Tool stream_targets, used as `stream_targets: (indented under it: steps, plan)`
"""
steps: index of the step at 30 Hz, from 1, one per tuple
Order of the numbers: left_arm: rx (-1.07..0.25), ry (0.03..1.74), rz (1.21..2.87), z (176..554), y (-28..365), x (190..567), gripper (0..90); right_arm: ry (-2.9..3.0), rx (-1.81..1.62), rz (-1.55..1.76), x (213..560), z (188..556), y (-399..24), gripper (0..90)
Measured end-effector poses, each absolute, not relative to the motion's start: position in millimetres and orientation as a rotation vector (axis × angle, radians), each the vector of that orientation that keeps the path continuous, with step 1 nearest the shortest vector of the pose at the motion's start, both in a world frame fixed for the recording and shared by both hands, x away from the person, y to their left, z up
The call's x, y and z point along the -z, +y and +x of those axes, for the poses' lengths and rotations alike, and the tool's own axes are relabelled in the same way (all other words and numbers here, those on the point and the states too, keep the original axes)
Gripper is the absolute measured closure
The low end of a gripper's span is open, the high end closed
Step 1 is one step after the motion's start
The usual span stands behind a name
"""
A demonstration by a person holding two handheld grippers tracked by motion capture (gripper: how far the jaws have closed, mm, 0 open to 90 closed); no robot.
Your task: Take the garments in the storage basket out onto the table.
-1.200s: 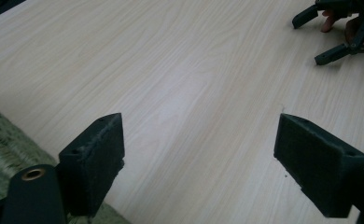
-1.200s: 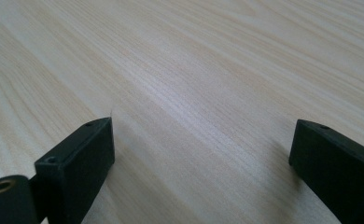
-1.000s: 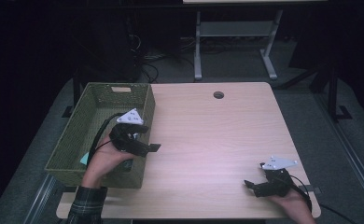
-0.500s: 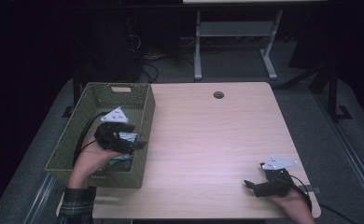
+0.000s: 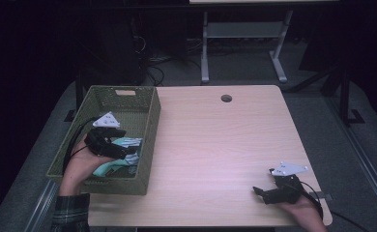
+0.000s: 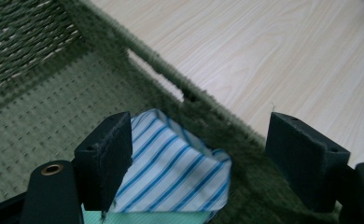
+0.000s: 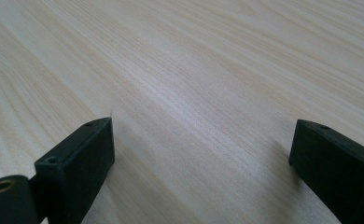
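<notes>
The left gripper (image 5: 110, 144) is a black body with a pale grey three-cornered plate on top and a black cable looping back along the wrist — its fingers (image 6: 106, 158) are matt black rectangular blocks, each with a small hole in the top face and a brass-ringed hole at the base. The right gripper (image 5: 264, 192) is built alike. A green-and-dark plaid sleeve (image 5: 70, 214) covers the left forearm.
</notes>
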State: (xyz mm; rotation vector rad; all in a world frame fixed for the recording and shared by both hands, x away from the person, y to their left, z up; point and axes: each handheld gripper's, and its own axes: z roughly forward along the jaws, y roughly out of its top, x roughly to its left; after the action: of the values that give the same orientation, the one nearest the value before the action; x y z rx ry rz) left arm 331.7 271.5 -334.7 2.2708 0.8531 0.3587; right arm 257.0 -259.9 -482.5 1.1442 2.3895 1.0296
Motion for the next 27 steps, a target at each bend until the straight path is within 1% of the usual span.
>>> stream_targets:
  steps: [6, 12, 27]
  plan:
    - [-0.396, 0.883, 2.299, 333.0, 283.5, 339.0, 22.6, 2.389, -1.03, 1.145, 482.5, 256.9, -259.9, 6.1]
    - [-0.398, 0.909, 2.321, 334.0, 293.5, 343.7, 22.7, 2.39, -1.03, 1.145, 482.5, 256.9, -259.9, 6.1]
    - [-0.362, 0.96, 2.423, 340.9, 309.7, 362.1, 23.3, 2.39, -1.03, 1.144, 482.5, 256.9, -259.9, 6.1]
